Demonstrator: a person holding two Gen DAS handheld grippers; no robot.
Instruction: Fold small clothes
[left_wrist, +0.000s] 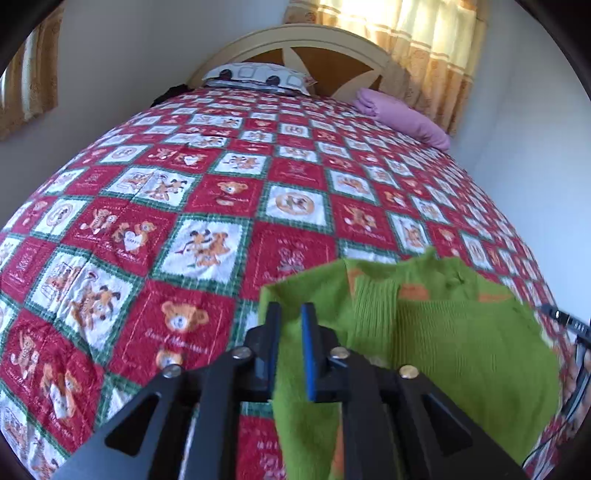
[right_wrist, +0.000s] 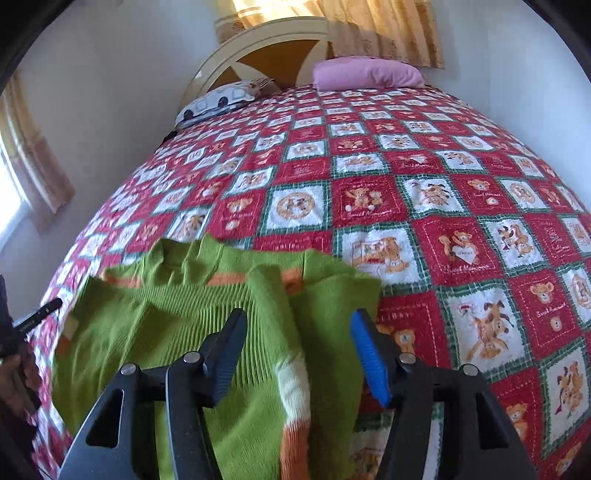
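A small green knit sweater (left_wrist: 454, 332) with orange and white stripes lies on the bed at the near edge, partly folded, sleeves laid over the body. My left gripper (left_wrist: 291, 314) is nearly closed on the sweater's left edge, with green fabric between its fingers. In the right wrist view the sweater (right_wrist: 166, 325) fills the lower left. My right gripper (right_wrist: 299, 321) is open over the sweater's right side, above a striped sleeve cuff (right_wrist: 295, 406), holding nothing.
The bed is covered by a red, white and green teddy-bear quilt (left_wrist: 221, 192). A patterned pillow (left_wrist: 255, 75) and a pink pillow (left_wrist: 402, 114) lie at the headboard. Walls and curtains surround the bed. A black cable (left_wrist: 565, 321) is at the right.
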